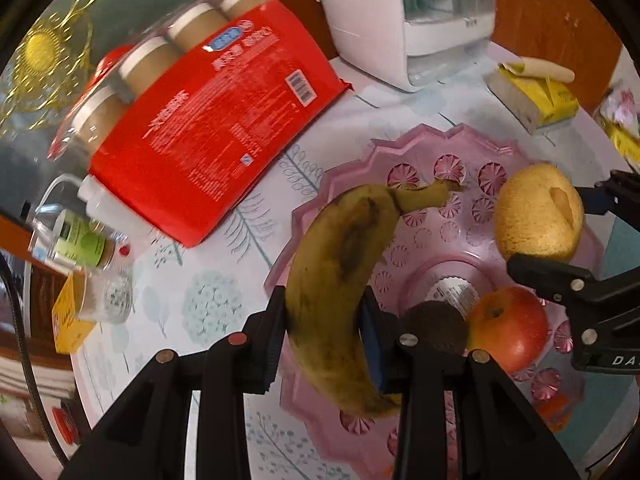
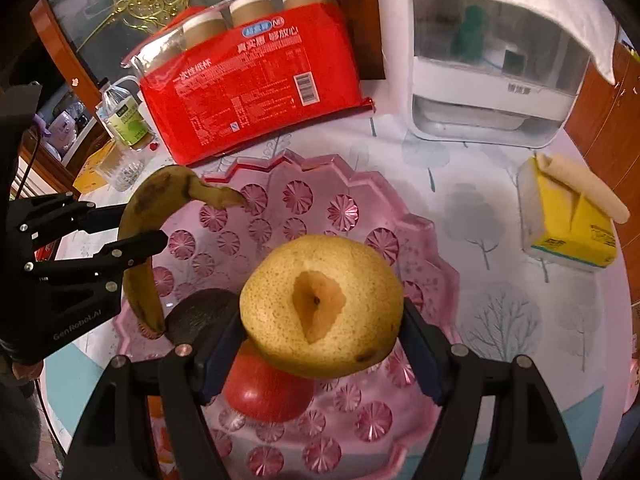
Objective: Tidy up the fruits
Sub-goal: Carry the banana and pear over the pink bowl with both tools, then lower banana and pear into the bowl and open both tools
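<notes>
My left gripper (image 1: pixel 322 330) has its jaws clenched on a spotted banana (image 1: pixel 340 280), hanging over the left side of the pink fruit plate (image 1: pixel 352 168) on the counter (image 1: pixel 208 292). In the plate's middle lie a dark round fruit (image 1: pixel 436 326), too shadowed to name, and a red apple (image 1: pixel 508 330). My right gripper (image 2: pixel 322 330) grips a yellow pear (image 2: pixel 322 306) above that apple. I should lower the banana along the bare left rim, shift the pear to the open right side, and release only once each rests.
</notes>
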The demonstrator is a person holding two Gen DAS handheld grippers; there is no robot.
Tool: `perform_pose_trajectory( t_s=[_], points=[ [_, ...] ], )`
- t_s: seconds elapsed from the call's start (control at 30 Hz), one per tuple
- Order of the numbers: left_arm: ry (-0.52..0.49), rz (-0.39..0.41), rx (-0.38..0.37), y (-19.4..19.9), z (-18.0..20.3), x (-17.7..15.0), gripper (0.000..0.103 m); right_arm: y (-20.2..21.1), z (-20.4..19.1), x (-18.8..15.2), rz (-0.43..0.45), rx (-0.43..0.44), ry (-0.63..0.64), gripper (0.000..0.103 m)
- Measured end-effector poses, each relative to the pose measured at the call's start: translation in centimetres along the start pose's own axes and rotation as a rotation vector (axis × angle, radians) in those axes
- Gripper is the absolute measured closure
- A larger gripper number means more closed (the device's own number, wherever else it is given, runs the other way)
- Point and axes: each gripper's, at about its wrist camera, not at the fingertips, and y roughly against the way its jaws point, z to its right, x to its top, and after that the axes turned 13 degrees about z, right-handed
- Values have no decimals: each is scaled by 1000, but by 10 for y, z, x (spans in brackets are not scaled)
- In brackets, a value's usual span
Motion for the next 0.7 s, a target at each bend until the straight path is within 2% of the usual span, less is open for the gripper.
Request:
perform_pose_trajectory(
  t_s=[0.23,0.43,0.47,0.53,0.57,0.7],
  points=[
    [21,-38,-31,-31,-1,-10,70,-27,-7,-6,-30,-11,24,28],
    [68,-43,-90,-39,6,-20,67,-39,-5,-13,-63,-28,12,27],
    [83,-41,-100,-39,6,-20,62,-40,-6,-14,-67,-37,24,26],
    [113,-28,-116,-37,6,-21,43,-40,-8,-15,-70,-43,38,26],
    [126,-17,-108,-34,5,-20,38,-39,-7,-15,-70,-40,33,26],
    [185,2,-107,-20,-2,-19,33,-27,-8,-11,-28,-32,31,26]
  ],
)
